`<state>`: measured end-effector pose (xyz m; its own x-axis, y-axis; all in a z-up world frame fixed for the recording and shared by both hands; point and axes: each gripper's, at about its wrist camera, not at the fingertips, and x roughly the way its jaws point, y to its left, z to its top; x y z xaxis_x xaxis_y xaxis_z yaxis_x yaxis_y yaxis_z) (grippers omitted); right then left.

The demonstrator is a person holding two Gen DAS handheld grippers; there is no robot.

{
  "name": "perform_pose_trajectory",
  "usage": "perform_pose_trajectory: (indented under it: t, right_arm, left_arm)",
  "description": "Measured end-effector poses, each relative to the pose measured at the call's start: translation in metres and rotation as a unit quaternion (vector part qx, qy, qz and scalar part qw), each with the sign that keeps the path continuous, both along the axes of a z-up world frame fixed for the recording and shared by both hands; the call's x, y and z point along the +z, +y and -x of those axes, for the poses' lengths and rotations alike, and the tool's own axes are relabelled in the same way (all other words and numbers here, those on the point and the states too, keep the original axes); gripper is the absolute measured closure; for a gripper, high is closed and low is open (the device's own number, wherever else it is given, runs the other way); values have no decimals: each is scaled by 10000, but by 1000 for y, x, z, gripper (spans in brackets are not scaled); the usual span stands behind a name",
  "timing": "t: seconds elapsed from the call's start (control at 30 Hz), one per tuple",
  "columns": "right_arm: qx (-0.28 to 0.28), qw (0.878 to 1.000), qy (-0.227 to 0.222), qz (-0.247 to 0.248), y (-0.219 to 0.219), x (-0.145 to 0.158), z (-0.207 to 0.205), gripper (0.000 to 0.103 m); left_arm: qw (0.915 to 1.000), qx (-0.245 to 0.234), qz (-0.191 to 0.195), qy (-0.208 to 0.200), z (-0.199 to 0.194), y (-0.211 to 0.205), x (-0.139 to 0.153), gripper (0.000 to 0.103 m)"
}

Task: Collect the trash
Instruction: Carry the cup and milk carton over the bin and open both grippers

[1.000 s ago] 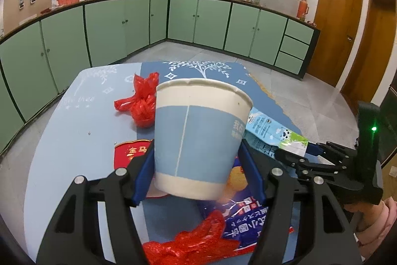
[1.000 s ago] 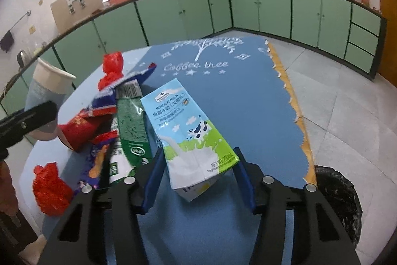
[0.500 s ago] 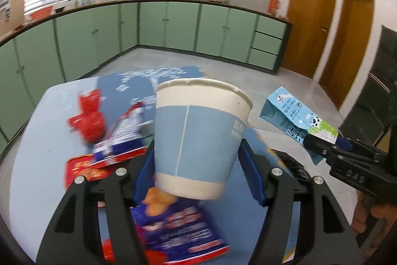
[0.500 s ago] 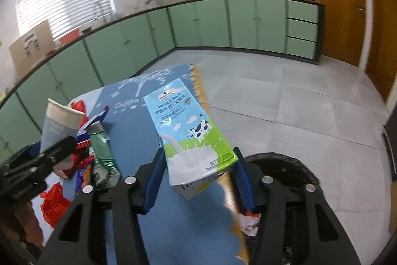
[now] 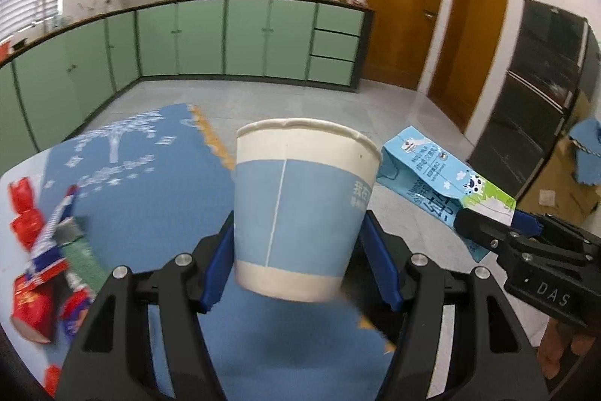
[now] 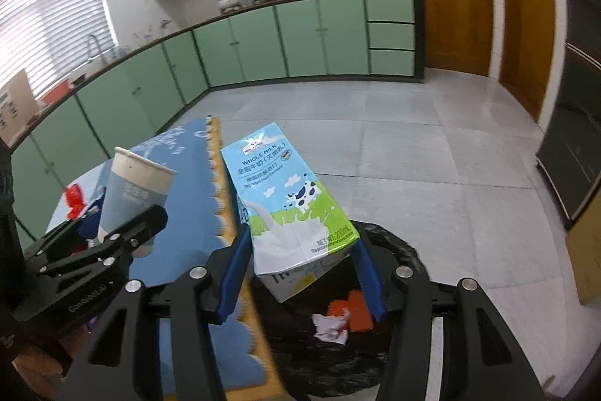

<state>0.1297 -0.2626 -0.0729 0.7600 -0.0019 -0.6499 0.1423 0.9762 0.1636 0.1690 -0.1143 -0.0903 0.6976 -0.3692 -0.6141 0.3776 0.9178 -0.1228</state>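
- Left tool (image 5: pixel 298 262) clamps a paper cup (image 5: pixel 300 209) upright between its blue pads, above the blue tabletop (image 5: pixel 150 198) edge.
- Right tool (image 6: pixel 300 273) grips a milk carton (image 6: pixel 289 209), tilted, above the black-lined trash bin (image 6: pixel 394 250) beside the tabletop.
- Red wrappers (image 5: pixel 26 217) lie on the tabletop's far side from the bin.

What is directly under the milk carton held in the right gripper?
Below the milk carton is the black-lined trash bin, holding white crumpled paper and orange scraps. The carton and right gripper cover the rest.
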Motion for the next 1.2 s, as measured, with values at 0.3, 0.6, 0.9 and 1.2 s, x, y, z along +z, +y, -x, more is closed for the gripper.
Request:
perform_pose_trajectory:
  t: [0.3, 0.6, 0.9, 1.2]
  right_arm:
    - [-658, 9974, 297, -10, -53, -25, 9, 51]
    - [-1003, 9927, 667, -82, -86, -63, 9, 51]
    - [-964, 9919, 831, -32, -80, -77, -7, 51]
    - [-770, 9905, 1141, 72, -77, -94, -23, 44]
  left_arm:
    - [9971, -665, -161, 337, -21, -68, -33, 41]
    - [9940, -816, -453, 570, -41, -99, -67, 41]
    - [9907, -801, -625, 910, -57, -103, -88, 38]
    - [9905, -788, -582, 962, -60, -101, -87, 30]
